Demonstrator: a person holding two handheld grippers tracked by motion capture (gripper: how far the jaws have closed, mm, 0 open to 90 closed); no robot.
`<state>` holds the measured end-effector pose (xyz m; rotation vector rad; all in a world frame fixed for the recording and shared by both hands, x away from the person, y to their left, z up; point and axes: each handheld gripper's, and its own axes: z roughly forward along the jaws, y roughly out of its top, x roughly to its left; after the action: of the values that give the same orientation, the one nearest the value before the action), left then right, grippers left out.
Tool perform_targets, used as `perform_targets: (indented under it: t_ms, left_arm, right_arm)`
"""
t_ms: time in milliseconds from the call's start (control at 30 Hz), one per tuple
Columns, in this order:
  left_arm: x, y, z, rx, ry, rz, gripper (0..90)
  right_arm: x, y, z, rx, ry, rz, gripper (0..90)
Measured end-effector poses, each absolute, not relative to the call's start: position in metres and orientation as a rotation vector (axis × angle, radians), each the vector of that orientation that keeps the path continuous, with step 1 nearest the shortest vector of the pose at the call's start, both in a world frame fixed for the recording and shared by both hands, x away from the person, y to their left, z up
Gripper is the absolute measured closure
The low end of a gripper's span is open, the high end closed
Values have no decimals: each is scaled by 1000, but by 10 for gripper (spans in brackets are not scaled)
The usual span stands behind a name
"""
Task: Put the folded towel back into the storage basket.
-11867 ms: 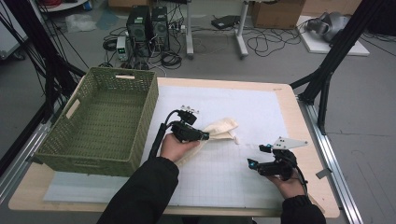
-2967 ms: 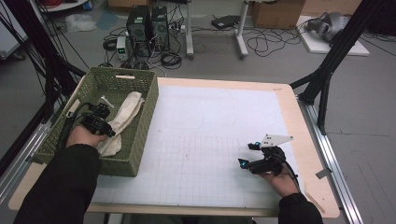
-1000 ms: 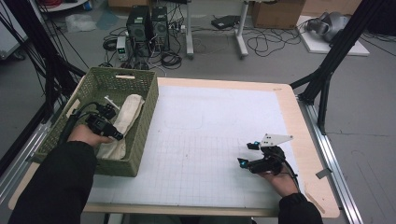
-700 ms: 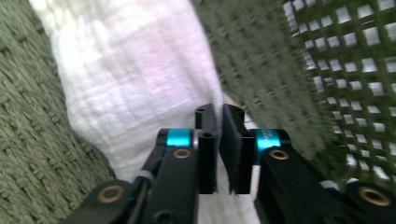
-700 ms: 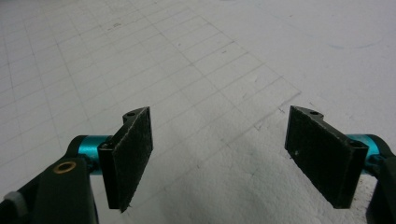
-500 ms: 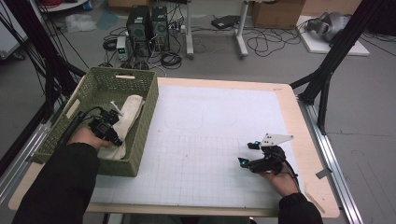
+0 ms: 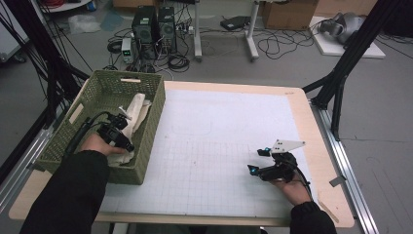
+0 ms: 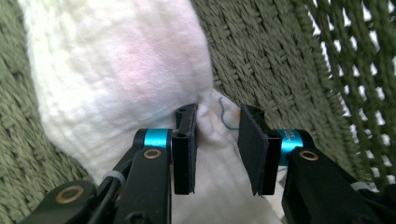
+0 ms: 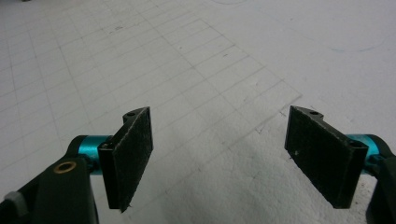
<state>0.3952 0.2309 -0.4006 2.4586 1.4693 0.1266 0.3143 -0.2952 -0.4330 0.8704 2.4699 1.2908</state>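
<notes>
My left gripper (image 8: 217, 149) sits low inside the green basket (image 7: 100, 92); its jaws have just been opening, now parted w/ a gap, white cloth (image 8: 116, 79) lying between & under them, pads not pressing it; cloth spreads ahead of the gripper & up to its left, on the woven basket floor; basket wall just beyond on the right. My right gripper (image 9: 231, 154) hangs over the gridded white tabletop (image 9: 196, 56), jaws wide apart, nothing between them; well apart from basket & cloth.
</notes>
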Motion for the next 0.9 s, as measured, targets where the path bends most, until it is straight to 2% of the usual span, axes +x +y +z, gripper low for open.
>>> perform_targets:
  t_ms: [67,100,200,367,433,500,600,700,767,833,900]
  left_arm:
    - [394,229,-401,2496,1452,175,813]
    - [393,228,-399,2533,1426,194,840]
    - [391,222,-395,2670,1363,207,860]
    - [388,222,-388,2747,1307,122,859]
    - [388,223,-390,2723,1285,98,838]
    - [390,225,-393,2663,1283,47,748]
    - [391,229,-384,2567,1287,41,628]
    - [394,234,-371,2452,1282,59,585]
    - [396,237,-367,2402,1294,111,616]
    - [398,238,-368,2376,1328,215,734]
    - [401,238,-373,2361,1363,284,798]
  right_arm:
    - [315,-295,-433,874,2469,1297,226]
    - [315,-295,-432,874,2469,1295,227]
    - [316,-294,-431,873,2468,1306,227]
    - [315,-294,-432,875,2471,1303,228]
    - [315,-294,-431,878,2470,1306,228]
    - [315,-295,-431,873,2466,1304,228]
    - [315,-295,-431,888,2466,1306,228]
    - [315,-294,-431,875,2470,1299,228]
    - [315,-294,-431,876,2471,1295,230]
    - [314,-294,-431,877,2469,1301,231]
    - [314,-294,-431,877,2470,1302,233]
